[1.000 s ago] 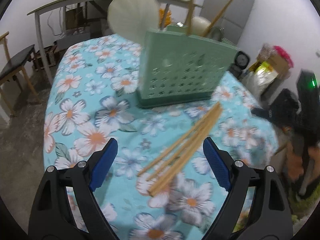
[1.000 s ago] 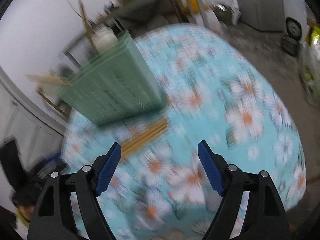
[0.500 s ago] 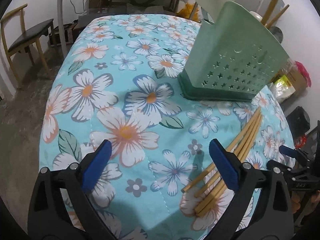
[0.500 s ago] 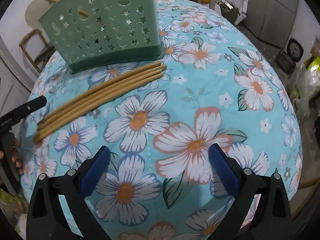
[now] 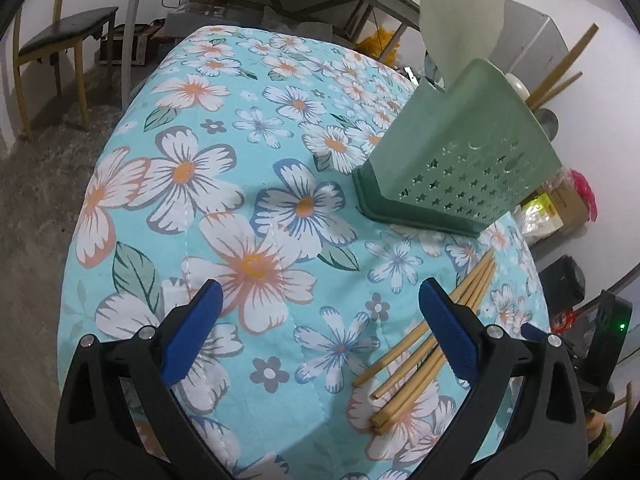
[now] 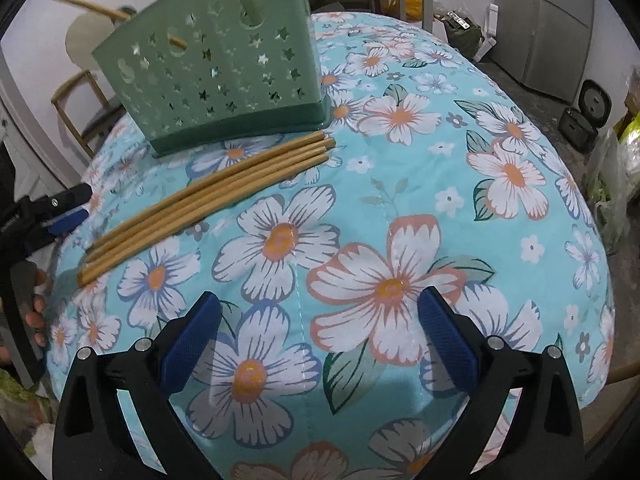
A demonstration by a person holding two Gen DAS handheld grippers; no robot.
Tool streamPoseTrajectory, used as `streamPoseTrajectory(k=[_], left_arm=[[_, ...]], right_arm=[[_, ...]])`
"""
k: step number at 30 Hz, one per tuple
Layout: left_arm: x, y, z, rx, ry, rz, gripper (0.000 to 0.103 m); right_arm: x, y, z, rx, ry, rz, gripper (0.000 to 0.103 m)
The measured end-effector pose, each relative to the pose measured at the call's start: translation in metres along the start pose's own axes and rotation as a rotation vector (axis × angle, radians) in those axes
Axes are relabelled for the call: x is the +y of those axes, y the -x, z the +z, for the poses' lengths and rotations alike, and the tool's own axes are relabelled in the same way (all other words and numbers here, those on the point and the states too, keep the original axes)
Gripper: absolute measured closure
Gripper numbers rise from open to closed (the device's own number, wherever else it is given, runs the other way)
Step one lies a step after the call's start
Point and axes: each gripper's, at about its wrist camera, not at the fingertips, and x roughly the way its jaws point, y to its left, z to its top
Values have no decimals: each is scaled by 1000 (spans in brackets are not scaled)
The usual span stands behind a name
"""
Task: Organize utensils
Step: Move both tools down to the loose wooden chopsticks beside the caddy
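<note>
Both grippers spread wide, nothing between the pads. Left gripper (image 5: 318, 322) hovers over the cloth (image 5: 224, 184); its right finger overlaps the chopsticks (image 5: 404, 368) in view, contact unclear. Right gripper (image 6: 320, 336) hangs over bare cloth, well apart from the chopsticks (image 6: 208, 200).

Chopsticks: a loose bundle of four or five, lying flat on the cloth just in front of the holder (image 6: 216, 68), near ends fanned, far ends almost at the holder base. Holder stands upright and already carries a pale spatula (image 5: 460, 20) and more sticks. Judged: sorting partly done, bundle still to go in.

Risks, as I read them:
- Sticks are round and lie side by side. A pinch on the whole bundle may squeeze some out sideways, and they roll on the cloth.
- Cloth is soft and quilted. Pads pressed down to get under a stick may snag fabric and drag it, shifting the holder.
- Holder looks light and tall. A stick tip hitting the rim or wall during insertion could tip it.
- Fanned ends make an even grip unlikely; a stick held near one end may swing.
</note>
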Motion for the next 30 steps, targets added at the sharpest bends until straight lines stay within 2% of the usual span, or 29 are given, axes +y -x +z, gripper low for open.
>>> streamPoseTrajectory(k=[7,10,12,18,20,21,23,26,30], left_arm=[[8,1,5,28,35,-47,8],[4,3,10,48,22,-23,8],[-7,8,11,28,-30,-6,8],[-59,15,6,16,-319,-16,10],[-69,14,2,33,-387,-11,29],[-74,11,-1,48,-425,-4,33],[-80,7,-5,65,-475,14,49],[-89,2,-10,87,-563,46,64],[-104,-6,-15,105,-690,76,75]], right_arm=[[-22,7,0,-45,-118,136,6],[-27,7,2,-38,-139,169,6],[-27,7,3,-29,-138,174,6],[-31,6,6,-8,-150,195,6],[-33,7,6,-7,-161,209,6],[-34,7,6,-7,-166,215,6],[-35,7,6,-7,-168,221,6],[-34,7,6,-8,-163,217,6],[-34,7,6,-9,-164,217,6]])
